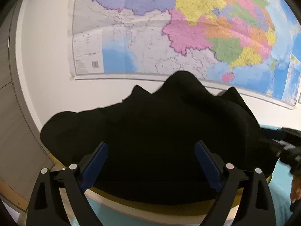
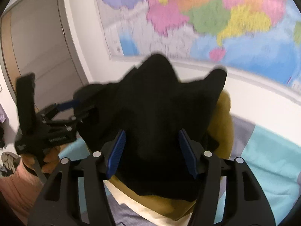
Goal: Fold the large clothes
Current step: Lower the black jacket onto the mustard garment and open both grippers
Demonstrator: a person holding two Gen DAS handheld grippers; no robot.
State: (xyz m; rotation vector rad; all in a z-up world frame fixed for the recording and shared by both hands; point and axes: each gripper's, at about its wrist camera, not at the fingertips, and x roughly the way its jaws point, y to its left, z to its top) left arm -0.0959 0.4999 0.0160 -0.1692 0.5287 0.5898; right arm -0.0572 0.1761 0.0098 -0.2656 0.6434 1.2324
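the black garment (image 1: 160, 141) lies bunched on a mustard cloth (image 2: 223, 116) on the bed (image 2: 267, 160), peaks pointing to 12 o'clock toward the wall map (image 1: 188, 28); its long axis is unclear in the heap. the left hand-held gripper (image 1: 151, 163) and right hand-held gripper (image 2: 152, 150) both stand with jaws apart, garment between the pads.

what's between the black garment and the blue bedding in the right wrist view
A mustard-yellow cloth lies under the black garment and over the blue bedding, seen in the right wrist view.
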